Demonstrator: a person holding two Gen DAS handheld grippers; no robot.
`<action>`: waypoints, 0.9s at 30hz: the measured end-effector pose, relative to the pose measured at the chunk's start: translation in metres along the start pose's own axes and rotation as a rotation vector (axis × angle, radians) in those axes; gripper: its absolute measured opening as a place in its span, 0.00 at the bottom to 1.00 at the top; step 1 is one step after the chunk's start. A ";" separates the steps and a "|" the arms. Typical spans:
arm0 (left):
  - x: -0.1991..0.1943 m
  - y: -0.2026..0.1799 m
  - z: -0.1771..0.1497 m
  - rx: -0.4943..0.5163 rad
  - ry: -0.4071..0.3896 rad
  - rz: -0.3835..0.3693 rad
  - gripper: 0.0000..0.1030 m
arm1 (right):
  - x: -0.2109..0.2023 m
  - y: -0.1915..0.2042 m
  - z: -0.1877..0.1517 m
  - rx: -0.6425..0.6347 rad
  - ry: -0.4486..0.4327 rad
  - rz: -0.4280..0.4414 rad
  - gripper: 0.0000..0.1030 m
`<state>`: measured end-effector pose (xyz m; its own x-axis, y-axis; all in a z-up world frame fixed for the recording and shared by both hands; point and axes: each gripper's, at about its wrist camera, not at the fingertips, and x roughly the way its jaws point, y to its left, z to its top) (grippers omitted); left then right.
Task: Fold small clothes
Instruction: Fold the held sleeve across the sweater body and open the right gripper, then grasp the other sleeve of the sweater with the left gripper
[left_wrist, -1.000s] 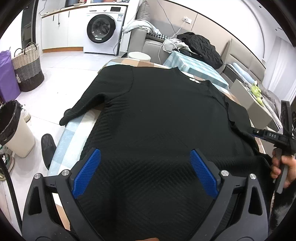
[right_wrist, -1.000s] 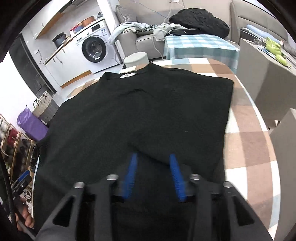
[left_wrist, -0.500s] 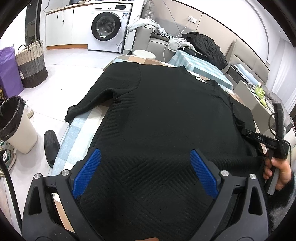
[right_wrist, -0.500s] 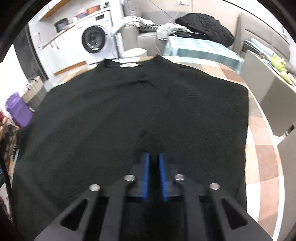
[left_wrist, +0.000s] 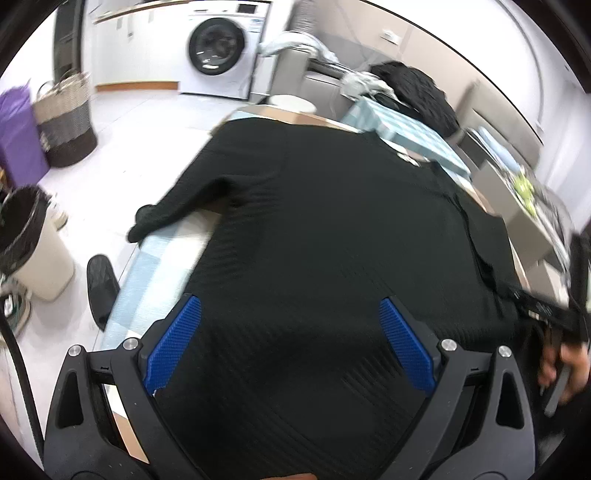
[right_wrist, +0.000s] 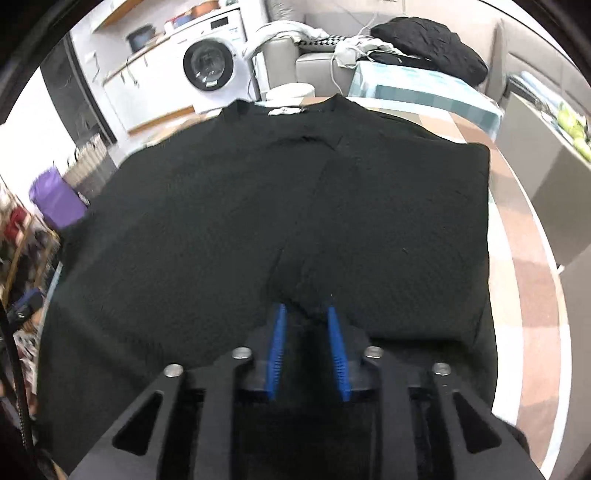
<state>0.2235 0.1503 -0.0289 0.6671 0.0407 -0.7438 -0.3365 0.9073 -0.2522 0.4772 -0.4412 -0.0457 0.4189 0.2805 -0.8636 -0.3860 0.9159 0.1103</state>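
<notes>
A black ribbed sweater (left_wrist: 332, 229) lies flat on the checked table, neck away from me; its left sleeve (left_wrist: 177, 210) hangs over the table's left edge. Its right side is folded over the body (right_wrist: 406, 229). My left gripper (left_wrist: 290, 321) is wide open above the hem, holding nothing. My right gripper (right_wrist: 306, 314) has its jaws partly apart around a bunched pinch of sweater fabric at the near hem; it also shows at the right edge of the left wrist view (left_wrist: 546, 314).
The checked table (right_wrist: 517, 258) shows bare at the right. A bin (left_wrist: 33, 251), a woven basket (left_wrist: 66, 122) and a purple bag (left_wrist: 18, 136) stand on the floor at left. A washing machine (left_wrist: 218, 48) and a sofa with clothes (right_wrist: 424, 40) are behind.
My right gripper's jaws, nearly together half a second ago, have spread somewhat around the fabric. My left gripper stays open and has shifted slightly; the view is blurred by motion.
</notes>
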 end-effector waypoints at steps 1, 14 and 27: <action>0.000 0.006 0.003 -0.028 -0.003 0.007 0.94 | -0.005 -0.002 -0.001 0.017 -0.013 0.014 0.39; 0.007 0.063 0.030 -0.204 -0.021 0.049 0.93 | -0.061 0.015 -0.025 0.029 -0.112 0.017 0.81; 0.021 0.064 0.033 -0.183 0.019 0.120 0.93 | -0.056 0.039 -0.037 -0.018 -0.075 -0.106 0.97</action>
<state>0.2381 0.2234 -0.0400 0.6031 0.1341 -0.7863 -0.5286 0.8054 -0.2680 0.4082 -0.4318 -0.0110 0.5177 0.2036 -0.8310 -0.3503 0.9366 0.0112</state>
